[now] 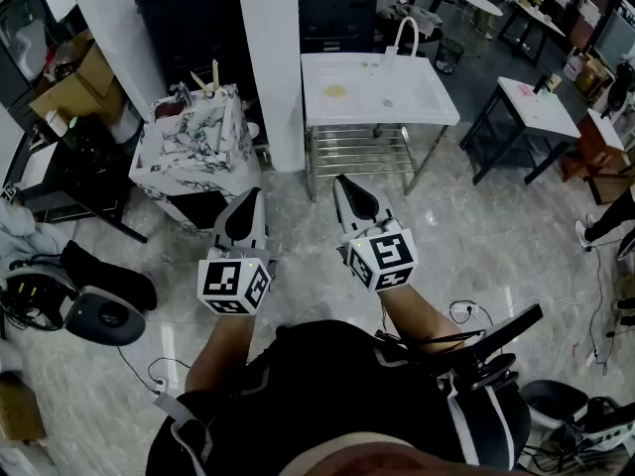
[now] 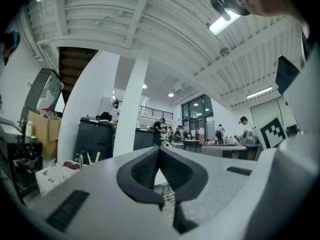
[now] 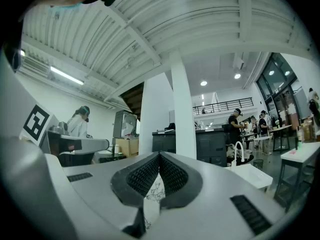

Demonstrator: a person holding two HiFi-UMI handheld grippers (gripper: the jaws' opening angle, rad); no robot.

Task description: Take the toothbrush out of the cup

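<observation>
My left gripper [image 1: 255,196] is shut and empty, held level above the floor. Beside it my right gripper [image 1: 343,182] is also shut and empty. In the left gripper view the jaws [image 2: 159,150] meet with nothing between them, and the same holds in the right gripper view [image 3: 159,155]. Ahead to the left stands a marble-patterned counter [image 1: 184,152]. Two pale sticks [image 1: 208,77] stand up at its far edge, also seen as pale sticks [image 2: 93,157] in the left gripper view. They are too small to tell apart as a toothbrush and a cup. Both grippers are well short of the counter.
A white sink table [image 1: 377,92] with a curved faucet [image 1: 402,33] stands ahead to the right, and a white pillar [image 1: 270,62] rises between it and the counter. A black chair [image 1: 99,310] sits on the floor at left. Cables and gear [image 1: 585,405] lie at lower right. People stand far behind.
</observation>
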